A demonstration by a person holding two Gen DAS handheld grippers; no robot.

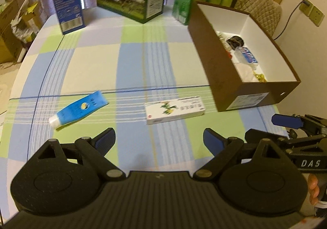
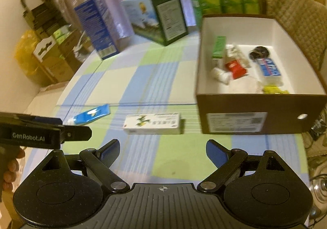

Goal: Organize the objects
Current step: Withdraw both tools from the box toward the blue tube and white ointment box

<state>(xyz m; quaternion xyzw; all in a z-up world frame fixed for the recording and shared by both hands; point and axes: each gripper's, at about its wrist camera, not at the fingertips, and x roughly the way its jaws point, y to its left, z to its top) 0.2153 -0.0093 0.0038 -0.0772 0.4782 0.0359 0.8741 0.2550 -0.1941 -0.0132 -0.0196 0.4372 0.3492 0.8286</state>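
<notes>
Checked tablecloth (image 1: 98,61) holds tube (image 1: 78,109) and carton (image 1: 173,109); both tools gape, empty.

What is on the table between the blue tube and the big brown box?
A white medicine box lies between the blue tube and brown box; both views show it.
</notes>
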